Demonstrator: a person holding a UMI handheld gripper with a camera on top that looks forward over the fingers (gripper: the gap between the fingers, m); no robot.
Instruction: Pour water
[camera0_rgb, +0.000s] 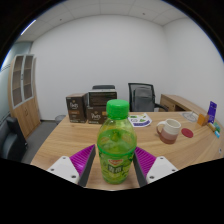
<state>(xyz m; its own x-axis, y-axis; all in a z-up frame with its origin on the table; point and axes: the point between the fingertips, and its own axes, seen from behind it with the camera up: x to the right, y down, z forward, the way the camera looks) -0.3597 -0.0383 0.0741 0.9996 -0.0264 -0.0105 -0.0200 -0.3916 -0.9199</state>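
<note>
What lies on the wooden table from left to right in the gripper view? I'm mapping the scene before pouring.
Brown cartons → green-capped plastic bottle, standing between the tool's pink-padded fingers → white mug with red inside → small purple box.

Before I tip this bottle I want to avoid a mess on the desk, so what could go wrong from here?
1. The bottle, standing between the tool pads, has its green cap on; tipping now pours nothing.
2. The mug sits well beyond the bottle and off to one side, so an early pour could wet the table.
3. Whether the pads press the bottle is unclear; it might slip.
</note>
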